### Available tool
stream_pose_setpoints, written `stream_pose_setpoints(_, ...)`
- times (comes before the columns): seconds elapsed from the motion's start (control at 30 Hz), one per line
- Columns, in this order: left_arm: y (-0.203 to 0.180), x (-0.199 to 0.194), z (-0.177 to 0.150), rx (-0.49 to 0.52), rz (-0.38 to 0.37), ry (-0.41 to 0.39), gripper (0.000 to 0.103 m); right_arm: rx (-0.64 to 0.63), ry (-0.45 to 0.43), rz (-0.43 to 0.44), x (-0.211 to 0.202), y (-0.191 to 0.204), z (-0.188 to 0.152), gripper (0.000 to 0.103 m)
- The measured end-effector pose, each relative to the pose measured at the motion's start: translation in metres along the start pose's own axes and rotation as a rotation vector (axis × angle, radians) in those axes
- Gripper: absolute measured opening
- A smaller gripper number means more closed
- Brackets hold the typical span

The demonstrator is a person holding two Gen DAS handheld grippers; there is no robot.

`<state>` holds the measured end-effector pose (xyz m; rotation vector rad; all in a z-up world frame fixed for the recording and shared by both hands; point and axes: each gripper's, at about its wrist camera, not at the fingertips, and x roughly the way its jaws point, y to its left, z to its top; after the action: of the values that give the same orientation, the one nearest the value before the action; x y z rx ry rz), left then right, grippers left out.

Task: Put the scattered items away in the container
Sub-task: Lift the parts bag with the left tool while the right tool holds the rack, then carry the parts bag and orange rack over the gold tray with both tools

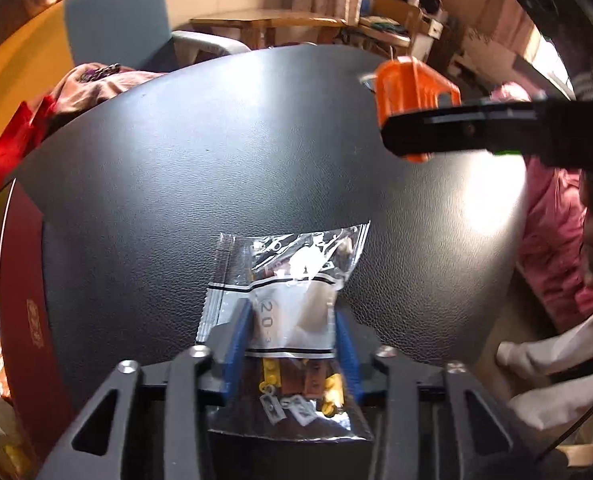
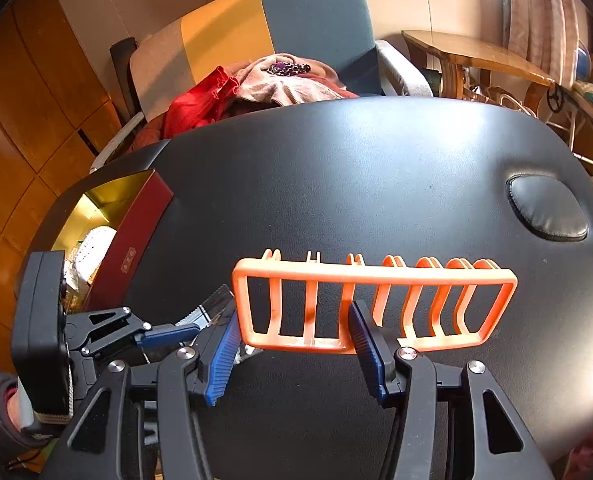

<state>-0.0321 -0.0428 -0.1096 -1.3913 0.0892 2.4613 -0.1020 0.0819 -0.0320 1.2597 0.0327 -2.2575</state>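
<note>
My left gripper (image 1: 294,320) is shut on a clear plastic bag of small bricks (image 1: 292,276), held just above the black padded table (image 1: 176,160). My right gripper (image 2: 296,344) is shut on an orange plastic rack (image 2: 372,300), gripping its left section and holding it over the table. In the left wrist view the orange rack (image 1: 414,92) and right gripper show at upper right. The dark red box (image 2: 136,240), open with a gold lining and items inside, sits at the table's left edge. The left gripper (image 2: 168,334) and the bag's edge (image 2: 212,306) show beside the box.
A chair piled with red and brown clothes (image 2: 256,84) stands behind the table. A round black cushion (image 2: 546,208) is set into the table at right. The red box's side (image 1: 28,312) lies at left in the left wrist view.
</note>
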Motion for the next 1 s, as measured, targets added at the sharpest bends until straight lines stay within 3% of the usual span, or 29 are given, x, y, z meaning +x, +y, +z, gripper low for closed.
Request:
stream_pose_setpoints(0.1, 0.004, -0.016, -0.006, -0.043, -0.029, -0.041, 0.020, -0.002, -0.005, 0.004, -0.001, 0.004, 0.000, 0.054)
stream_pose_setpoints(0.43, 0.023, -0.076, -0.006, -0.142, -0.065, -0.168, 0.019, -0.021, -0.024, 0.044, -0.006, 0.025, 0.002, 0.054)
stream_pose_setpoints(0.73, 0.075, -0.154, -0.026, -0.255, 0.098, -0.304, 0.020, -0.143, -0.045, 0.135, -0.004, 0.089, 0.014, 0.054)
stream_pose_setpoints(1.0, 0.142, -0.203, -0.073, -0.406, 0.295, -0.351, 0.020, -0.351, -0.029, 0.310, 0.014, 0.199, 0.016, 0.054)
